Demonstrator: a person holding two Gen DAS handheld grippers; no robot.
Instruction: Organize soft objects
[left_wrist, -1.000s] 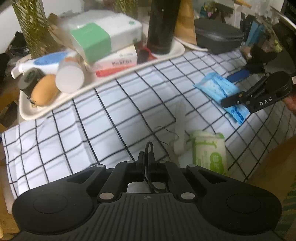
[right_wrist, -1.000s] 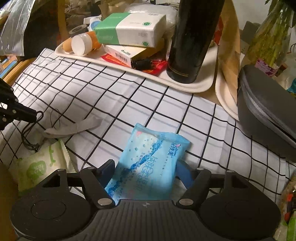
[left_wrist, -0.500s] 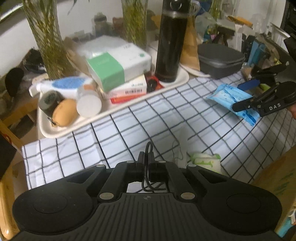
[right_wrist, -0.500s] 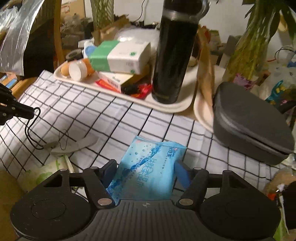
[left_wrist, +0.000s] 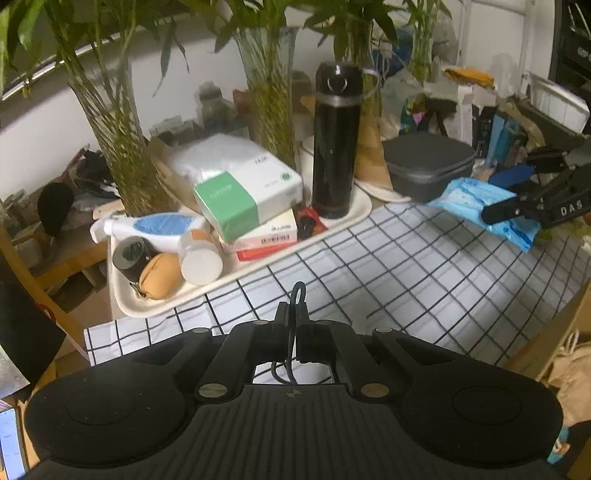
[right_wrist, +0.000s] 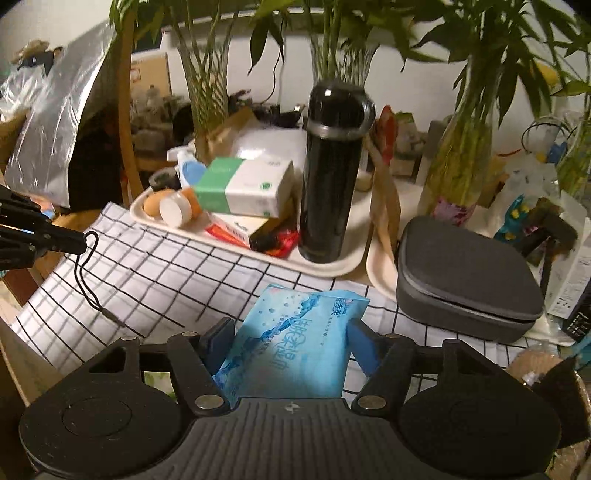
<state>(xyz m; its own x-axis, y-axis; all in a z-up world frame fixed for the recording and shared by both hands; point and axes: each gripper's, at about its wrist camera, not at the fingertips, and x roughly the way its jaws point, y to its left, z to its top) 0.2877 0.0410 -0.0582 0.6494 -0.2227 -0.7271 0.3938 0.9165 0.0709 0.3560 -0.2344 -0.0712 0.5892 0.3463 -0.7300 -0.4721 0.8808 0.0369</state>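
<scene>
A soft blue wipes pack (right_wrist: 295, 343) with white lettering hangs tilted above the checked tablecloth (right_wrist: 155, 273), near its far edge, pinched at both sides.

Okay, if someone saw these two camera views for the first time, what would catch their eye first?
Probably the bright blue wet-wipe pack, clamped between the right gripper and held above the black-and-white checked cloth. Next, the tall black flask standing upright on the cluttered cream tray behind it, beside a green-and-white tissue box. The left gripper is shut on a thin black cord that dangles over the cloth.
</scene>
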